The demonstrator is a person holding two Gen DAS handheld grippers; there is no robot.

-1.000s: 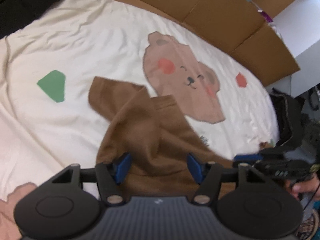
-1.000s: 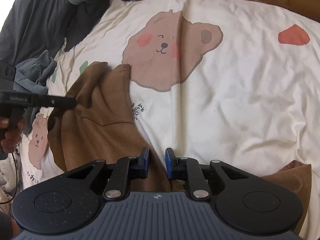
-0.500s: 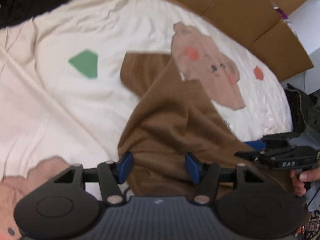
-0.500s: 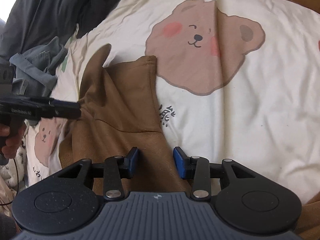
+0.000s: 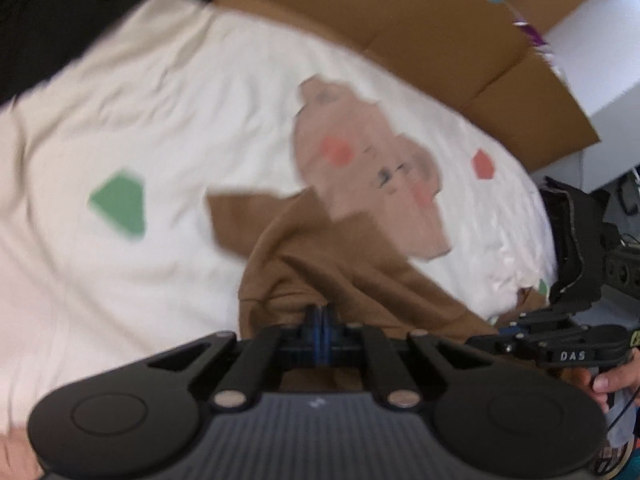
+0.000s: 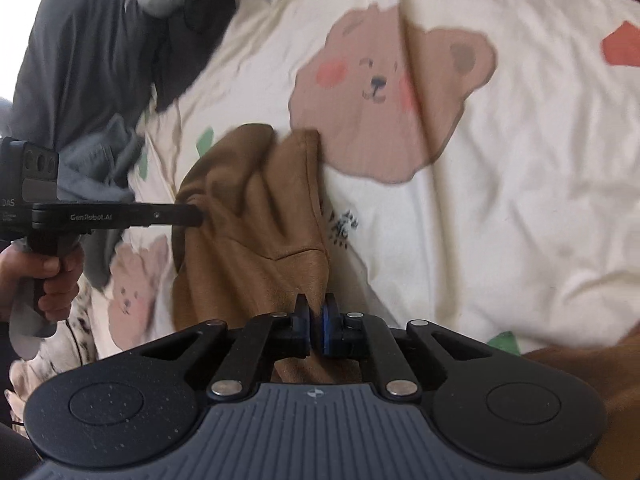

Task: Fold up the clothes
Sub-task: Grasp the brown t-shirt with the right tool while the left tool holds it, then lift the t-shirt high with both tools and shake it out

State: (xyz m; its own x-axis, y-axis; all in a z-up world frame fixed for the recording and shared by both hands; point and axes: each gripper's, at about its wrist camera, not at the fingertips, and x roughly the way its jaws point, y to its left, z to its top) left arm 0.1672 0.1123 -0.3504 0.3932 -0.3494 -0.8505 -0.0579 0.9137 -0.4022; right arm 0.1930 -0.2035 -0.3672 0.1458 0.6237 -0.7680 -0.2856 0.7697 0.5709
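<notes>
While brown garment (image 5: 332, 264) lies on bear-print sheet (image 5: 160, 120) | left claw (image 5: 320, 322), right claw (image 6: 316, 322) pinch it | cardboard (image 5: 440, 40) behind

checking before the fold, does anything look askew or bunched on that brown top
Yes. The brown top is bunched in ridges, not flat, on the bear-print sheet, pinched by the left claw and right claw.
</notes>
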